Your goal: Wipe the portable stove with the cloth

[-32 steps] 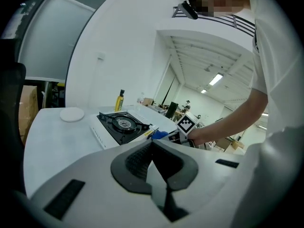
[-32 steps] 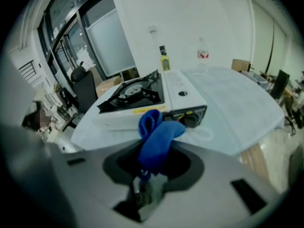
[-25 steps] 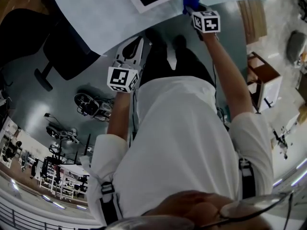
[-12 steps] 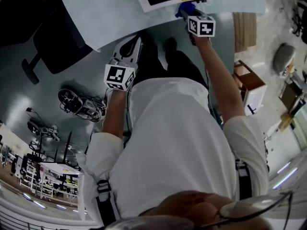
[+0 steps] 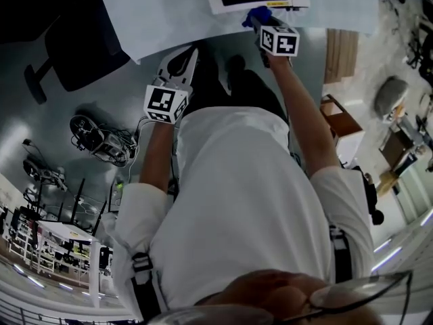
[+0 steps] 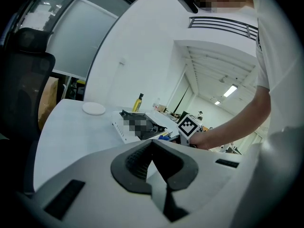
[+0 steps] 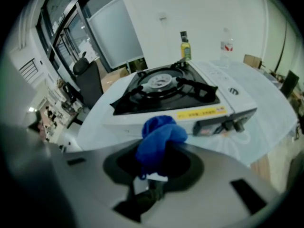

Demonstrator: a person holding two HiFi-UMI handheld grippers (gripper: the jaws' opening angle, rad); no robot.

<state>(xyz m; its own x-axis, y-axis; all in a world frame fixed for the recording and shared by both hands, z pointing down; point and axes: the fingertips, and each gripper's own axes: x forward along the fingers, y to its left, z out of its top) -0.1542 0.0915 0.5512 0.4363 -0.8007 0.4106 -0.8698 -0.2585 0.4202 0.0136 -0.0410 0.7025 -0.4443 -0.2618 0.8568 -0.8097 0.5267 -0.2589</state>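
Cloth: blue, bunched, pinched in my right claw, lower centre of frame. Stove: just beyond, on worktop. I judge wiping not yet begun. Left claw: closed, empty.

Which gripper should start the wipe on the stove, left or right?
Right. The right gripper is shut on the blue cloth, just in front of the stove; the left gripper is shut on nothing and sits farther from the stove.
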